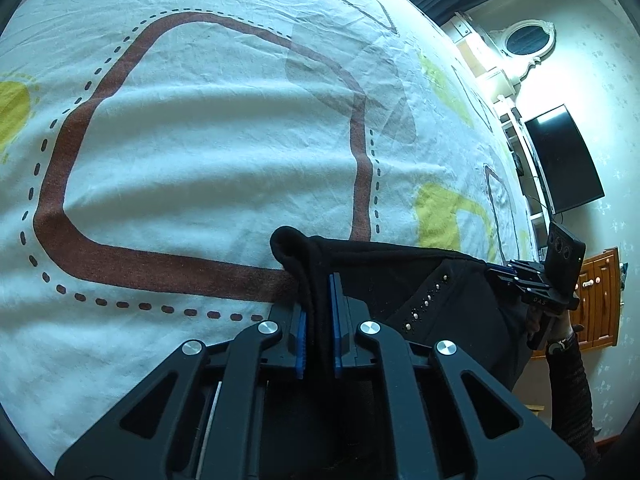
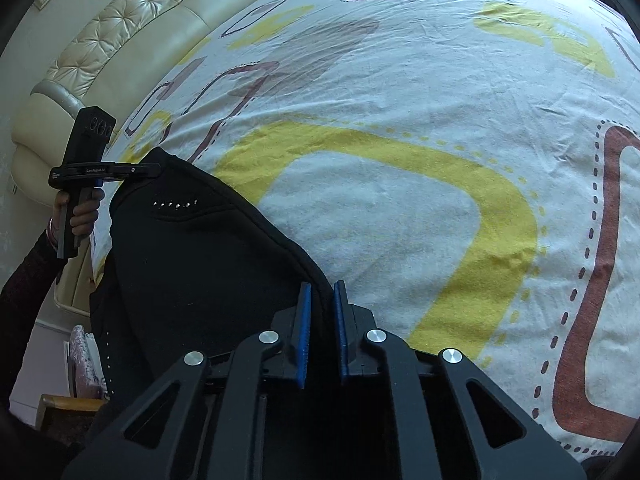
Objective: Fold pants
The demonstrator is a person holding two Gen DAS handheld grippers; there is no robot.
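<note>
The black pants (image 1: 400,280) hang stretched between both grippers above a bed sheet (image 1: 200,140) printed with brown and yellow shapes. In the left wrist view my left gripper (image 1: 318,296) is shut, its blue pads pinching a rolled edge of the cloth. A row of metal studs (image 1: 430,300) runs across the fabric toward my right gripper (image 1: 494,268), which grips the far corner. In the right wrist view my right gripper (image 2: 323,285) is shut on the pants' edge (image 2: 192,264). My left gripper (image 2: 158,168) holds the other corner there, with a hand (image 2: 80,216) on its handle.
The bed sheet (image 2: 380,208) spreads wide ahead of both grippers. A cream tufted headboard (image 2: 132,28) borders it at the far left. Beyond the bed's right edge stand a dark TV screen (image 1: 564,160), a wooden cabinet (image 1: 600,300) and an oval mirror (image 1: 526,38).
</note>
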